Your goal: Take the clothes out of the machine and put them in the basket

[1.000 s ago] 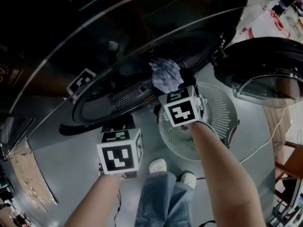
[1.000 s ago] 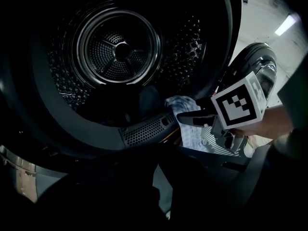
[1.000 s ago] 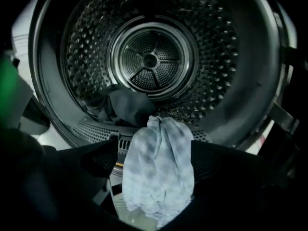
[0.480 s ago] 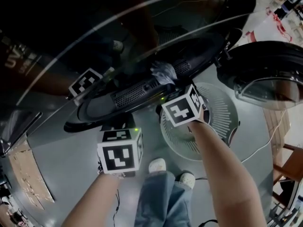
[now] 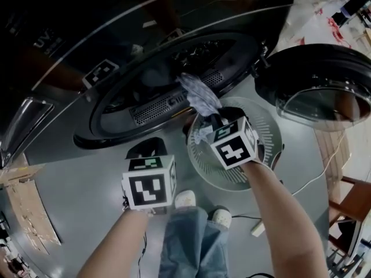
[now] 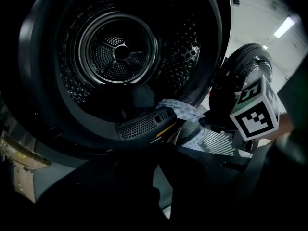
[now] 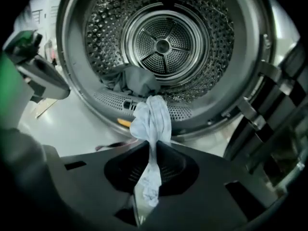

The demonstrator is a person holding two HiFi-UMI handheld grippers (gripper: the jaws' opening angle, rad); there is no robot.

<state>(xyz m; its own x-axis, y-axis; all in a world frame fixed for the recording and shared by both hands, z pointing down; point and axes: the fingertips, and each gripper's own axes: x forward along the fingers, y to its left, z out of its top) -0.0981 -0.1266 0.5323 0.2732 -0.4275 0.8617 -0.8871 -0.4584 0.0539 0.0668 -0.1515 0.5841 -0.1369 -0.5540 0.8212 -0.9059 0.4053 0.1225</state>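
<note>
right tool pinching a pale cloth at the machine's mouth

from my seat, the right gripper (image 7: 149,163) is clenched on a pale blue-white cloth (image 7: 152,121). its jaws have just been closing and the fabric is pinched between them, with a short tail hanging out on the near side. the rest of the cloth runs away from the jaws, bunched and stretched, to the lower lip of the machine (image 7: 211,114), where it drapes over the perforated rim. so it is half out: one end on the lip, the other in my right tool.

in the head view the right gripper (image 5: 215,122) sits above the far-left part of the basket (image 5: 271,136), a white slatted round tub on the grey floor (image 5: 87,213), just in front of the machine's opening. the cloth (image 5: 200,94) hangs between the opening and that tool, above the basket's far rim.

a second, grey garment (image 7: 131,81) lies inside the drum (image 7: 163,44), at the bottom left near the lip.

the left gripper (image 5: 148,167) is held to the left of the basket, near the lower rim of the opening, well apart from the cloth. its jaws are pressed together with nothing between them.

the machine's door (image 5: 316,86) stands swung open on the right, beyond the basket. my operator's shoes (image 5: 186,199) are planted just near of the basket.
</note>
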